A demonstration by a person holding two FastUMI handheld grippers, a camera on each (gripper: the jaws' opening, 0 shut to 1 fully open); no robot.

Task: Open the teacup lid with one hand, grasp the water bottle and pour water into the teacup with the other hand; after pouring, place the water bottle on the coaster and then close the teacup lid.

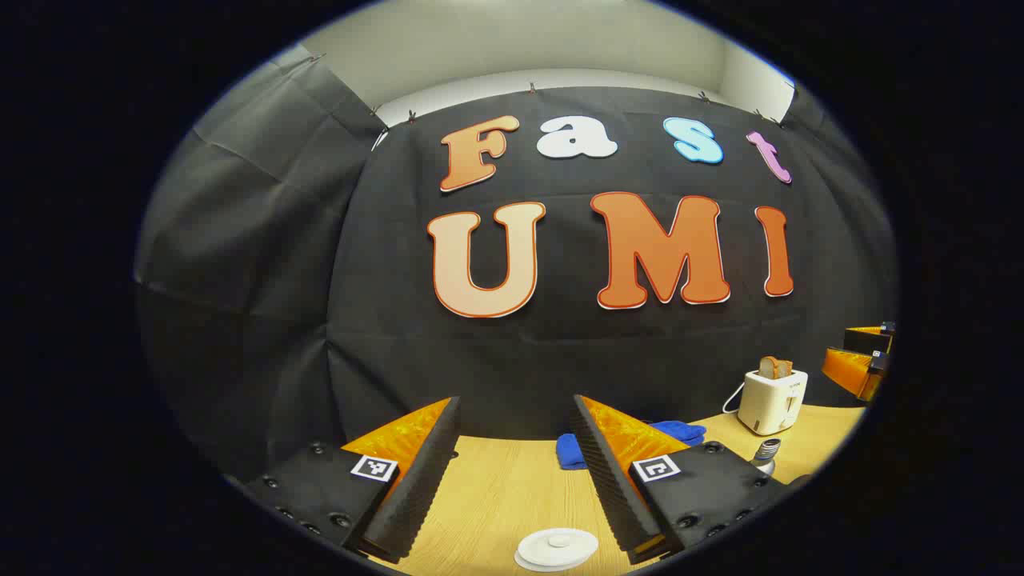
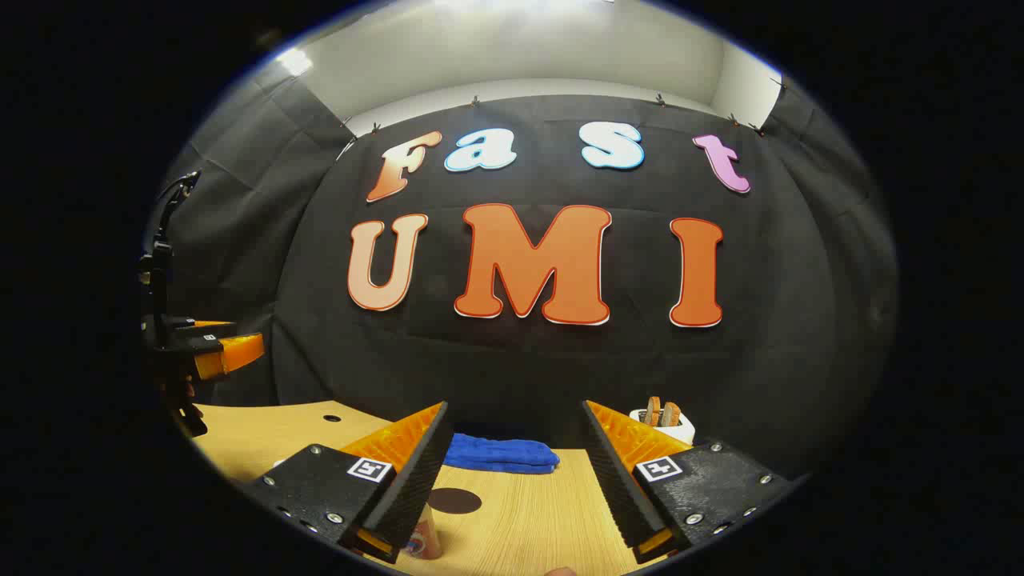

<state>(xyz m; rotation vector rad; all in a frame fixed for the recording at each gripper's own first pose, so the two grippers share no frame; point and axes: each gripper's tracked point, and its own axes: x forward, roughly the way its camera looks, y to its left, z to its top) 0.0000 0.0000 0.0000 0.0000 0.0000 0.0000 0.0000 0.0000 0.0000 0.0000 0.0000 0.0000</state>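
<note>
Nothing done yet by the look of it: left gripper (image 1: pixel 516 472) and right gripper (image 2: pixel 512 480) both hang above the wooden table (image 1: pixel 496 488) with jaws spread wide and empty, so lid-off, pour, bottle-to-coaster and lid-on all appear still to do. In the left gripper view the white teacup lid (image 1: pixel 558 548), a flat disc with a small centre knob, sits on the cup at 6 o'clock between its fingers. In the right gripper view the water bottle (image 2: pixel 422 538) is partly hidden under that gripper's left finger at 7 o'clock, with the dark round coaster (image 2: pixel 454 501) just beyond; blue cloth (image 2: pixel 500 453) and toaster (image 1: pixel 773 398) sit at the back.
</note>
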